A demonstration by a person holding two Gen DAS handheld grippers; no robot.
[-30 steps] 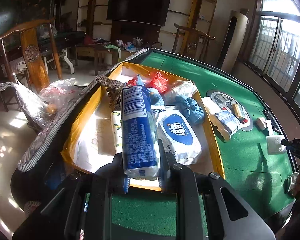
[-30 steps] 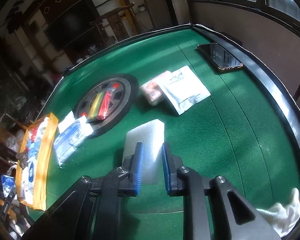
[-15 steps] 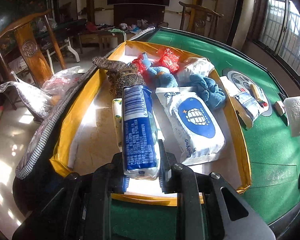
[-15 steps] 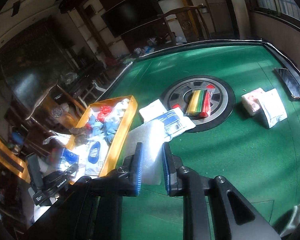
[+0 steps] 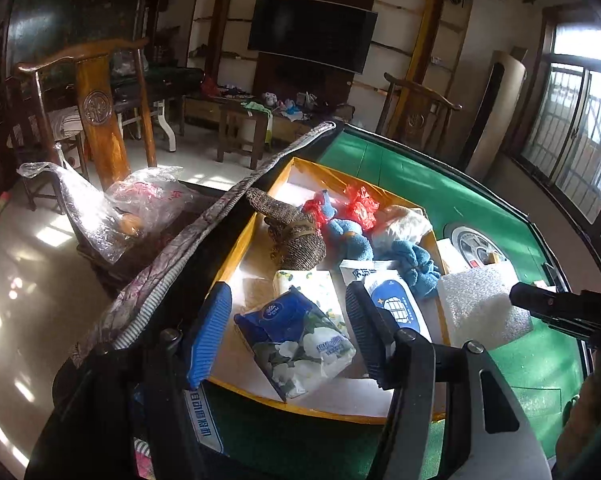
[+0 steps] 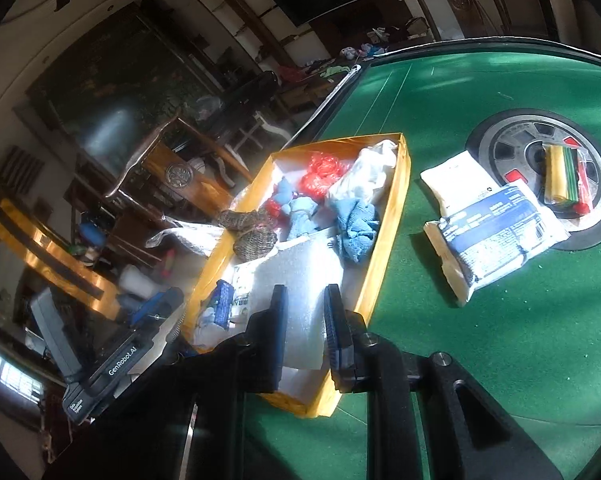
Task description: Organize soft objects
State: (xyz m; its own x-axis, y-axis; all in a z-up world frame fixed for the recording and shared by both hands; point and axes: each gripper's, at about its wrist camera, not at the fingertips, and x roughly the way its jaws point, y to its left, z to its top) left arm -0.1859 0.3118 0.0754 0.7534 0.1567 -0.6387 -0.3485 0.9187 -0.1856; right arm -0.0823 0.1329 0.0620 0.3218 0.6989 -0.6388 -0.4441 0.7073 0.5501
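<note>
The left gripper [image 5: 288, 336] hangs over the near end of a yellow box [image 5: 236, 240] on a green table [image 5: 480, 204], its blue-padded fingers [image 5: 210, 336] opening — a blue flowered tissue pack [image 5: 300, 344] lies loose between them on the box floor, touching neither pad. Just to the right, the right gripper [image 6: 305, 326] has its fingers clamped on a white foam block [image 5: 480, 308] at the box's right rim. Farther in lie a wet-wipes pack [image 5: 396, 304], a blue cloth [image 5: 414, 262], a woven pouch [image 5: 296, 232] and red wrappers [image 5: 360, 208] — beyond the box, more packets [image 6: 492, 232] rest on the felt.
</note>
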